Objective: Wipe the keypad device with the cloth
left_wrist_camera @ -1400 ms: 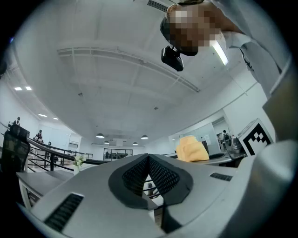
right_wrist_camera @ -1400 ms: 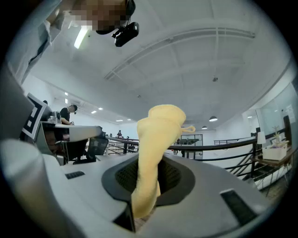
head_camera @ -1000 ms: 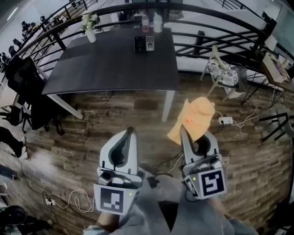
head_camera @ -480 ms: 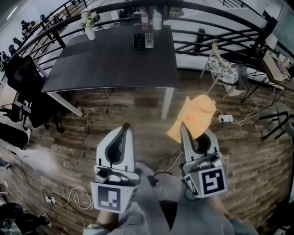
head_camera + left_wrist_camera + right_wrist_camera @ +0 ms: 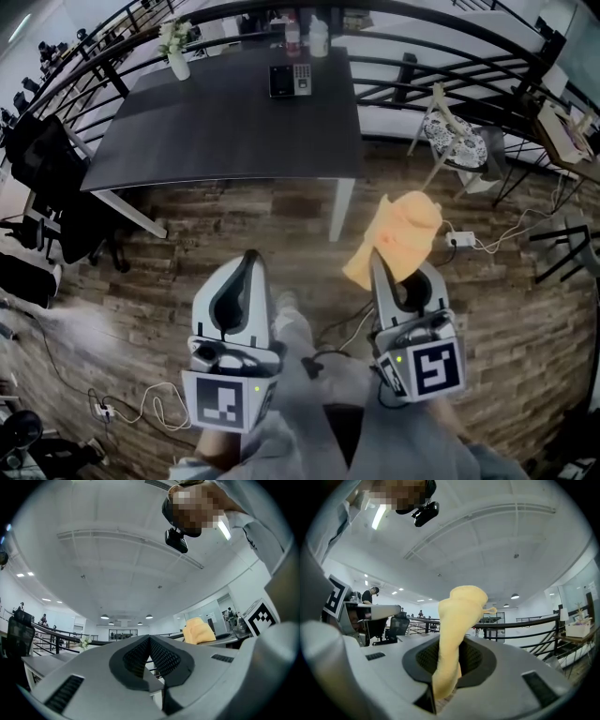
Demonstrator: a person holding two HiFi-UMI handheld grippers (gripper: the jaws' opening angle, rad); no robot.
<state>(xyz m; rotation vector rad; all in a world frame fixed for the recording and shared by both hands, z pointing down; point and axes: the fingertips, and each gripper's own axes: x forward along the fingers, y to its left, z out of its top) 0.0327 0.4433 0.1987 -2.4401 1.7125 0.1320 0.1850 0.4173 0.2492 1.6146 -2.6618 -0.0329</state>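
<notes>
The keypad device (image 5: 290, 81), dark with a lit key panel, lies near the far edge of the dark table (image 5: 225, 131) in the head view. My right gripper (image 5: 375, 258) is shut on the yellow-orange cloth (image 5: 398, 234), which sticks up from its jaws; the cloth (image 5: 457, 630) fills the middle of the right gripper view. My left gripper (image 5: 249, 258) is shut with nothing in it, and its closed pads (image 5: 140, 656) meet in the left gripper view, where the cloth (image 5: 199, 630) shows off to the right. Both grippers hang over the wood floor, well short of the table.
A white vase with flowers (image 5: 174, 52) stands at the table's far left corner and two bottles (image 5: 306, 37) behind the keypad. Black chairs (image 5: 42, 187) sit left, a patterned chair (image 5: 455, 145) right. Cables and a power strip (image 5: 459, 242) lie on the floor; a railing (image 5: 422, 37) curves behind.
The table and keypad have shifted slightly up and left in the head view. The left gripper has edged left; the right gripper still holds the cloth the same way.
</notes>
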